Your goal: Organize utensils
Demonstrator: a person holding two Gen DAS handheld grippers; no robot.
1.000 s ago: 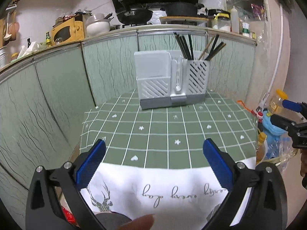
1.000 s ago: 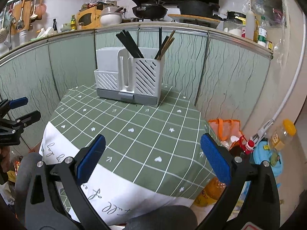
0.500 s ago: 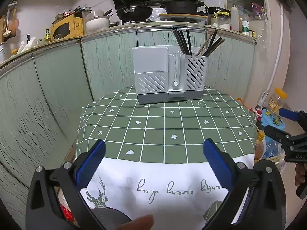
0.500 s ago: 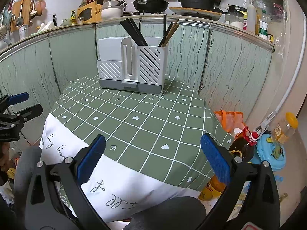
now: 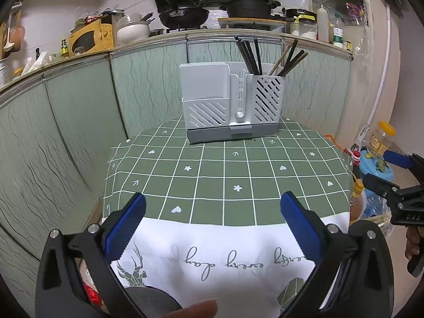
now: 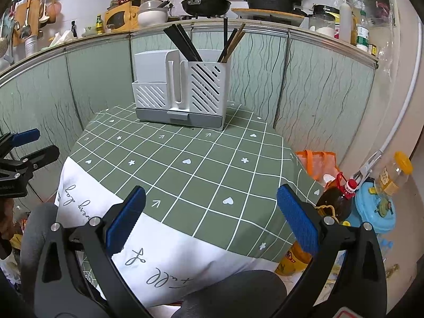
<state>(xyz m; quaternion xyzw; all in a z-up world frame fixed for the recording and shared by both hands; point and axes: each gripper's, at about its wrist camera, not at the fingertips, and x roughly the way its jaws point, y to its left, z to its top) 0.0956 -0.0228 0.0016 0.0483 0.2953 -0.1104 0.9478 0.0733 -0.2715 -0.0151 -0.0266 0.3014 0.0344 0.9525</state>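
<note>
A white slotted utensil holder (image 5: pixel 231 106) (image 6: pixel 180 92) stands at the far end of a small table covered by a green checked cloth (image 5: pixel 225 175) (image 6: pixel 185 164). Several dark and wooden chopsticks (image 5: pixel 251 55) (image 6: pixel 190 45) stick up from its right compartment. My left gripper (image 5: pixel 212 225) hangs open over the near table edge, nothing between its blue pads. My right gripper (image 6: pixel 210 221) is open too, at the near right corner. Each gripper shows at the side of the other's view: the right gripper (image 5: pixel 389 172), the left gripper (image 6: pixel 29 145).
Green patterned panels (image 5: pixel 79 122) wall the table at left and behind. To the right on the floor stand an oil bottle (image 6: pixel 336 201), a blue lid (image 6: pixel 376 212), a yellow-capped jar (image 6: pixel 394 175) and an orange bag (image 6: pixel 315 164). Pans (image 5: pixel 182 14) sit on the counter behind.
Both grippers have drawn back from the table and lowered a little, so the holder looks smaller and more of the white cloth border shows. Both stay open.
</note>
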